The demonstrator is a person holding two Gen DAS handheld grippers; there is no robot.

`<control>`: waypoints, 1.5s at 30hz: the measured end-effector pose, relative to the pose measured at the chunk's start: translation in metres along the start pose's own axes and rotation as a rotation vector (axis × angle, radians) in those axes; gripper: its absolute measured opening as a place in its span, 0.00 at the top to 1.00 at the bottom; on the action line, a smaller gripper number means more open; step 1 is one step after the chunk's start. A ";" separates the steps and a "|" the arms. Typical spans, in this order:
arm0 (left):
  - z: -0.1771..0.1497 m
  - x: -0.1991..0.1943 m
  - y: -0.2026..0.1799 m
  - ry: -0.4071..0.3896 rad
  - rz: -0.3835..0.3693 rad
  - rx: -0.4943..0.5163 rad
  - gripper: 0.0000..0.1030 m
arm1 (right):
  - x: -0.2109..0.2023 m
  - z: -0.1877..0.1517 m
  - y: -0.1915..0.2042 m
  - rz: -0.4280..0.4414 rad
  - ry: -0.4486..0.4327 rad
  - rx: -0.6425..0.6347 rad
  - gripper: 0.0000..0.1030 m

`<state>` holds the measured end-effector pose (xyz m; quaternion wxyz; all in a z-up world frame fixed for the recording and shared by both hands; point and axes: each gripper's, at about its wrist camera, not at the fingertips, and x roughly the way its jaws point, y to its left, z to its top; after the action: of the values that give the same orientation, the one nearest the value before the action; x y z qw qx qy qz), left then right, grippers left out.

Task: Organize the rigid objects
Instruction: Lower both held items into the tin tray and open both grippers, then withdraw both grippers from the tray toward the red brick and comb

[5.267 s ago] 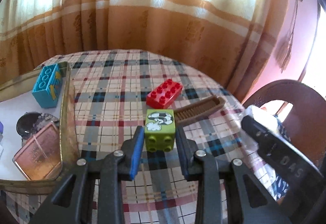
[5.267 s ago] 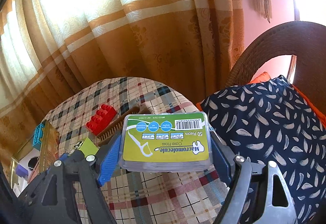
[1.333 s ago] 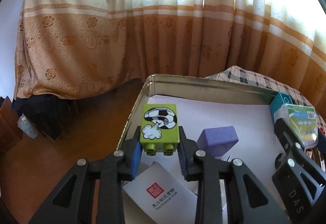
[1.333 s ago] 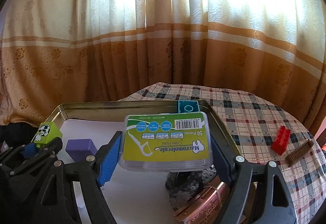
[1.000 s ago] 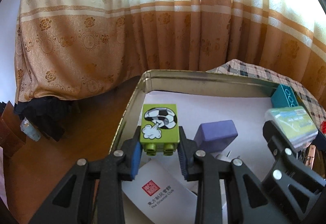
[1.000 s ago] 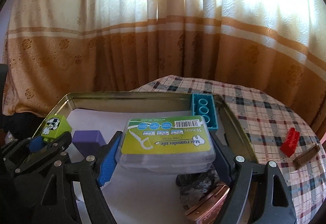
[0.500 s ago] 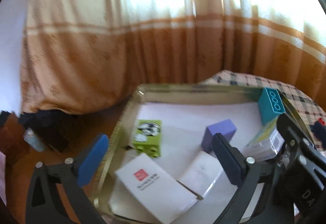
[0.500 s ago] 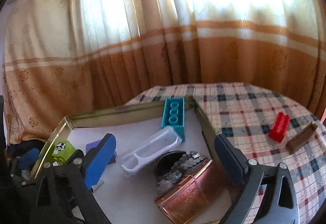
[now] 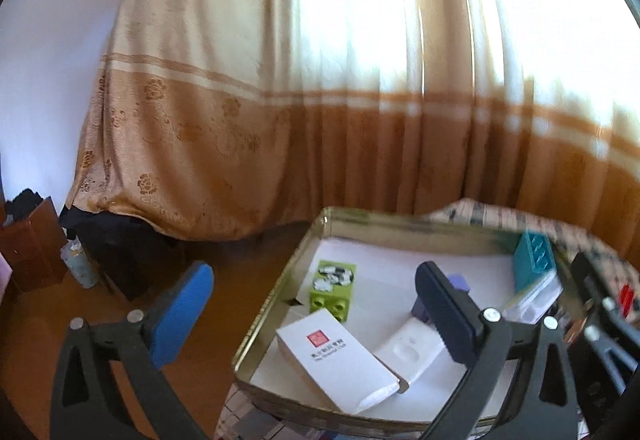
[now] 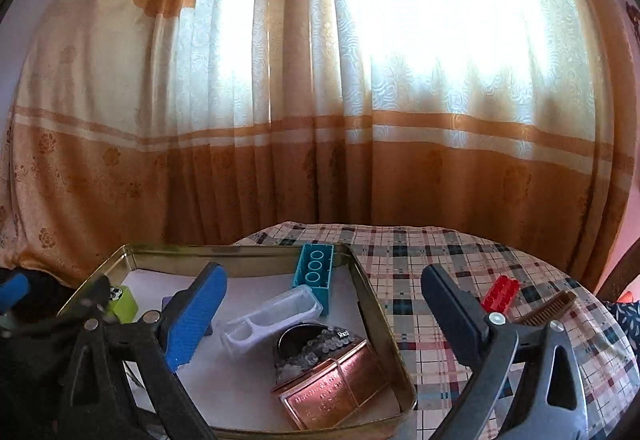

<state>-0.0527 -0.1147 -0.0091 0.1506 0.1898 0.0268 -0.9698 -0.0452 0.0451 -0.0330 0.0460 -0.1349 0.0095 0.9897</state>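
Note:
A gold metal tray (image 9: 280,304) (image 10: 372,296) lined with white paper sits on the plaid table. In it lie the green soccer-print block (image 9: 333,290) (image 10: 123,303), the clear floss box (image 10: 272,314) (image 9: 532,298) on its side, a teal brick (image 10: 316,276) (image 9: 534,260), a purple block (image 9: 458,286), a white card box (image 9: 336,358) and a copper case (image 10: 334,390). My left gripper (image 9: 312,316) is open and empty above the tray's left edge. My right gripper (image 10: 322,314) is open and empty above the tray.
A red brick (image 10: 500,294) and a brown comb (image 10: 544,306) lie on the plaid tablecloth (image 10: 440,260) right of the tray. A round dark tin with beads (image 10: 312,346) sits in the tray. Curtains hang behind. Wooden floor (image 9: 192,356) lies left of the table.
Both grippers opened: the left let the green block go in the tray's left side, the right dropped the floss box beside the teal brick. Both then lifted and pulled back.

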 end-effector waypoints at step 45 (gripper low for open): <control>-0.009 -0.024 -0.009 -0.032 -0.003 0.034 0.00 | -0.021 -0.006 -0.019 -0.030 -0.009 -0.008 0.03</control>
<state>-0.0312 -0.0989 -0.0081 0.1461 0.1770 0.0083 -0.9733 -0.0217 0.0618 -0.0337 0.0601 -0.1308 0.0033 0.9896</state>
